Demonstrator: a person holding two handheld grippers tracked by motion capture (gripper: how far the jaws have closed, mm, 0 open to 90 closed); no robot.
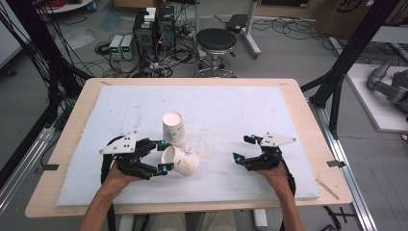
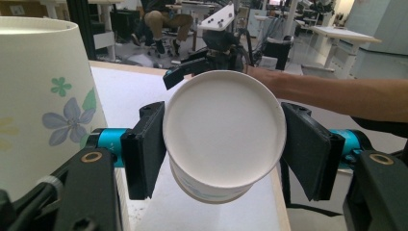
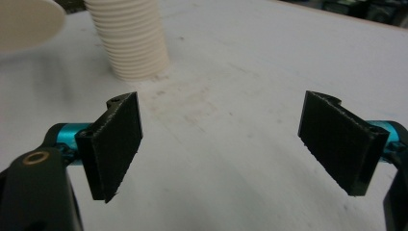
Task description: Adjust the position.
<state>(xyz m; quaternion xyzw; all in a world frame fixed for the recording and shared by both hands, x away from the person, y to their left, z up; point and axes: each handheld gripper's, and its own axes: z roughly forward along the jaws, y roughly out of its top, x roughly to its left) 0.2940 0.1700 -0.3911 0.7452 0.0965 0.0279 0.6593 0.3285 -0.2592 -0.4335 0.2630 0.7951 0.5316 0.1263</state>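
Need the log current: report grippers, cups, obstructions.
Left gripper shut on tilted cup. Right gripper open, nothing between pads. Cup stack right beside it, close.

One white paper cup (image 1: 182, 160) with a flower print lies tipped on its side, rim towards the left, bottom towards the right. Just behind it, a stack of matching cups (image 1: 173, 127) stands on the white pad, leaning a little.
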